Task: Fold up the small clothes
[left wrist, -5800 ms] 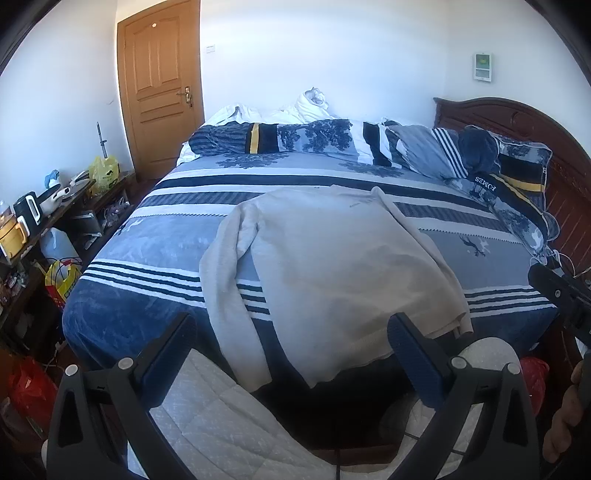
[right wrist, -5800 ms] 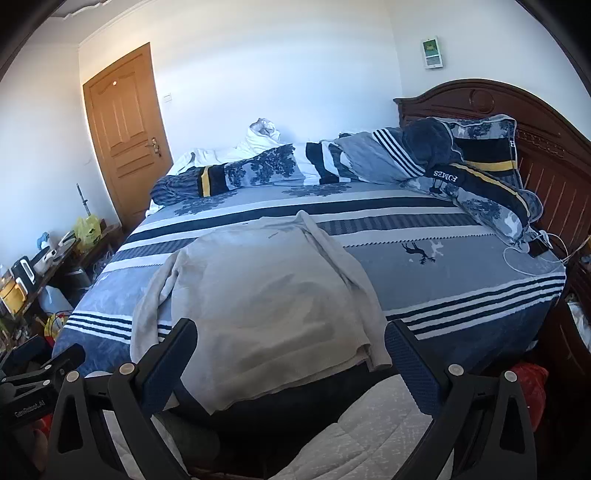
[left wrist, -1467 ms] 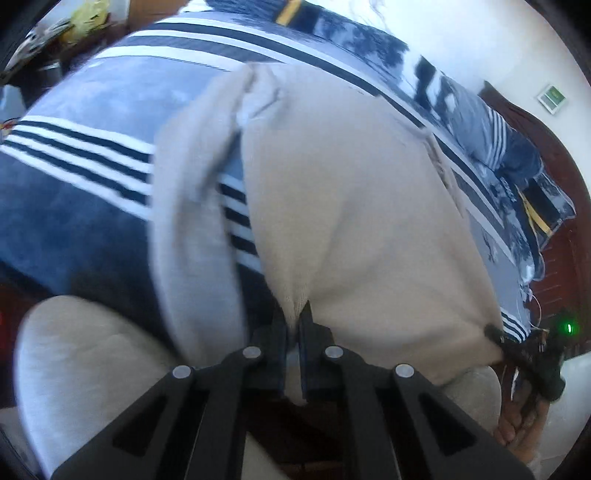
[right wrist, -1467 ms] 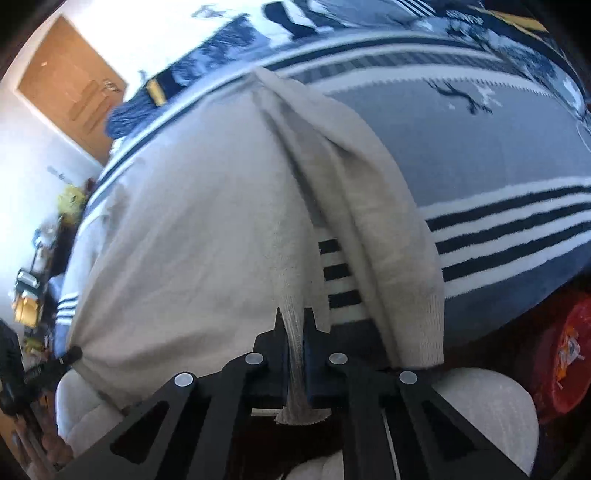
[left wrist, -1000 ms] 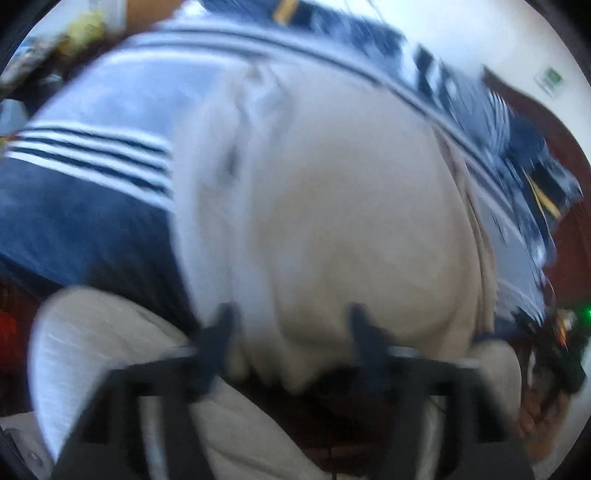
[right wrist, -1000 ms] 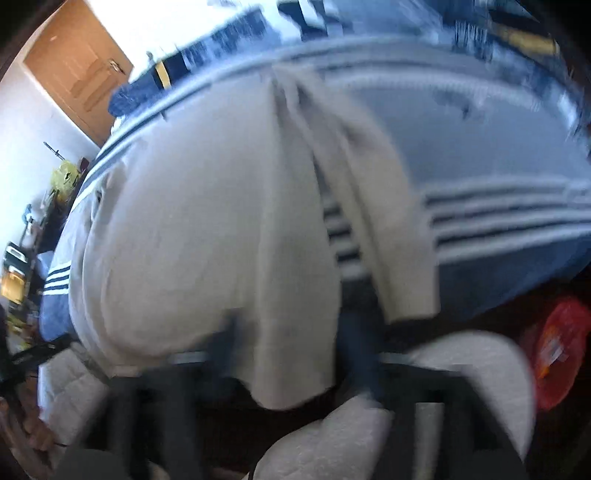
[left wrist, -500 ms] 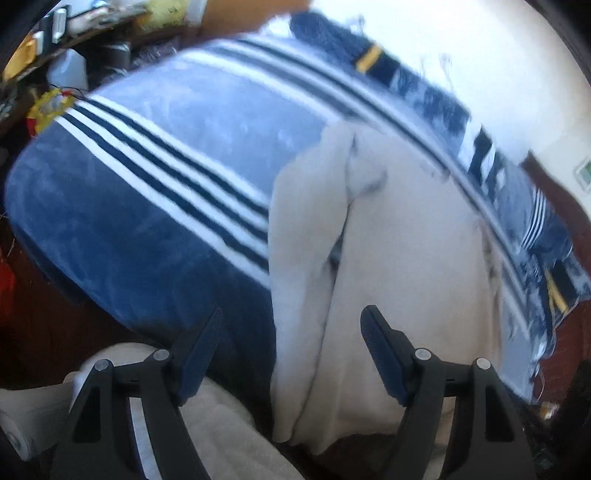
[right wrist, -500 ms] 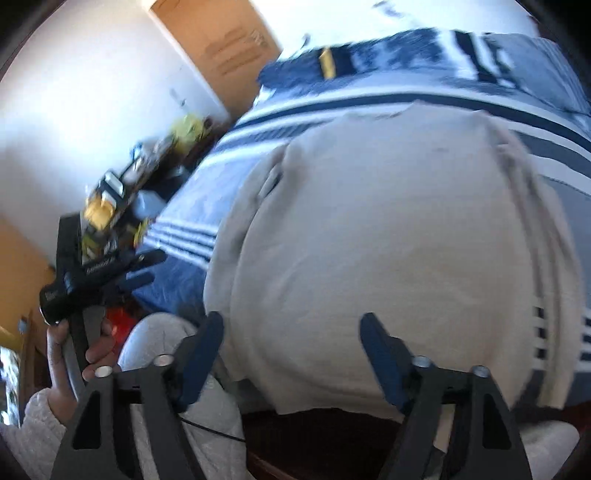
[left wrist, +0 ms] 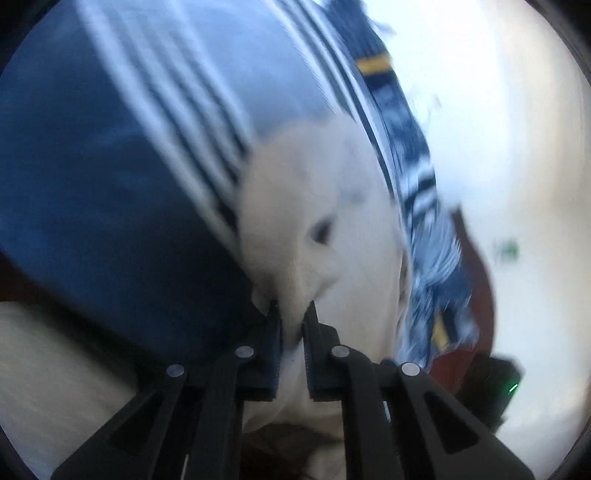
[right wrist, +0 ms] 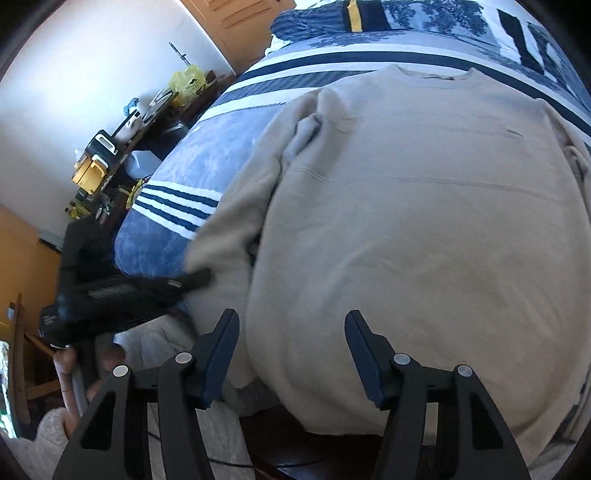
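Observation:
A beige sweater point(right wrist: 424, 221) lies flat, neck away from me, on the blue striped bed cover point(right wrist: 199, 147). Its left sleeve point(right wrist: 236, 206) runs down the bed's near left corner. In the blurred left wrist view the sleeve end point(left wrist: 314, 206) sits pinched between the jaws of my left gripper point(left wrist: 291, 310), which are closing on the cloth. The right wrist view shows that left gripper point(right wrist: 199, 277) as a dark shape touching the sleeve's lower end. My right gripper point(right wrist: 291, 321) hovers over the sweater's hem; its jaws are closing slightly with no cloth pinched between them.
A cluttered sideboard point(right wrist: 110, 147) and a wooden door point(right wrist: 243, 22) stand to the left of the bed. Patterned pillows point(right wrist: 406, 14) lie along the far side. A person's hand point(right wrist: 66, 365) grips the left tool. White quilted knees point(right wrist: 184, 424) press against the bed edge.
Both grippers let go of the hem and opened. The left one swung over to the left sleeve and closed on it. The right one turned left over the hem and narrowed a little.

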The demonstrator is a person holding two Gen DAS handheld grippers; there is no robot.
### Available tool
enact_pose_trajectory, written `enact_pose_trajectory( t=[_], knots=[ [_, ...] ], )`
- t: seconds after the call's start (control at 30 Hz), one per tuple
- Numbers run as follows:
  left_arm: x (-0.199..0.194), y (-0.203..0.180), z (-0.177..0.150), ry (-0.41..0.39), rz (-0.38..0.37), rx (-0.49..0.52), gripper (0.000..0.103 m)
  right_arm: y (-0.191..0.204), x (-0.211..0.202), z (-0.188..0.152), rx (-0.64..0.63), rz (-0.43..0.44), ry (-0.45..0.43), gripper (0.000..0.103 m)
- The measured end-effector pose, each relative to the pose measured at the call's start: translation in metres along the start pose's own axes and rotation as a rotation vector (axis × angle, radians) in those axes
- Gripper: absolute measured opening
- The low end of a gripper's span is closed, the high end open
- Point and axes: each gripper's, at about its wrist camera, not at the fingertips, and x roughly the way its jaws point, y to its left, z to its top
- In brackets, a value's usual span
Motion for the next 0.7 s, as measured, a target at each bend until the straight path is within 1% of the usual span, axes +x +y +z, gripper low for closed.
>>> enact_pose_trajectory(
  t=[0.07, 0.1, 0.13, 0.17, 0.2, 0.27, 0.3, 0.37, 0.4, 0.5, 0.57, 0.6, 0.63, 0.67, 0.7],
  knots=[
    [-0.009, 0.034, 0.011, -0.018, -0.013, -0.127, 0.01, 0.01, 0.009, 0.01, -0.013, 0.017, 0.007, 0.064],
    [-0.011, 0.04, 0.013, -0.016, -0.029, -0.158, 0.01, 0.013, 0.013, 0.014, -0.013, 0.017, 0.01, 0.064],
    [-0.013, 0.036, 0.014, -0.027, -0.022, -0.126, 0.01, 0.019, 0.022, 0.02, -0.018, 0.025, 0.025, 0.064],
    [-0.014, 0.029, 0.013, -0.04, 0.014, -0.085, 0.01, 0.023, 0.029, 0.023, -0.017, 0.033, 0.037, 0.064],
    [-0.013, 0.027, 0.012, -0.043, 0.03, -0.072, 0.01, 0.028, 0.04, 0.028, -0.014, 0.053, 0.057, 0.064],
    [-0.012, 0.029, 0.012, -0.037, 0.022, -0.076, 0.01, 0.036, 0.061, 0.035, -0.006, 0.096, 0.102, 0.064],
    [-0.014, 0.028, 0.012, -0.051, 0.034, -0.072, 0.01, 0.04, 0.073, 0.038, -0.001, 0.121, 0.127, 0.064],
    [-0.017, 0.026, 0.015, -0.059, 0.029, -0.058, 0.01, 0.048, 0.097, 0.04, -0.006, 0.148, 0.167, 0.062],
    [-0.018, 0.024, 0.016, -0.059, 0.03, -0.049, 0.01, 0.052, 0.107, 0.039, -0.012, 0.148, 0.182, 0.057],
    [-0.013, 0.019, 0.016, -0.054, 0.063, -0.023, 0.01, 0.066, 0.132, 0.03, -0.057, 0.174, 0.238, 0.057],
    [-0.011, 0.019, 0.017, -0.048, 0.087, -0.017, 0.01, 0.075, 0.151, 0.02, -0.078, 0.176, 0.28, 0.057],
    [-0.009, 0.016, 0.017, -0.044, 0.09, -0.013, 0.01, 0.079, 0.156, 0.013, -0.085, 0.168, 0.274, 0.053],
    [-0.008, 0.011, 0.016, -0.042, 0.092, -0.001, 0.01, 0.085, 0.156, 0.009, -0.114, 0.128, 0.266, 0.018],
    [-0.009, 0.006, 0.015, -0.05, 0.095, 0.017, 0.01, 0.089, 0.156, 0.006, -0.137, 0.1, 0.27, 0.004],
    [-0.012, 0.002, 0.013, -0.06, 0.101, 0.037, 0.01, 0.09, 0.155, 0.003, -0.123, 0.112, 0.289, 0.005]
  ],
)
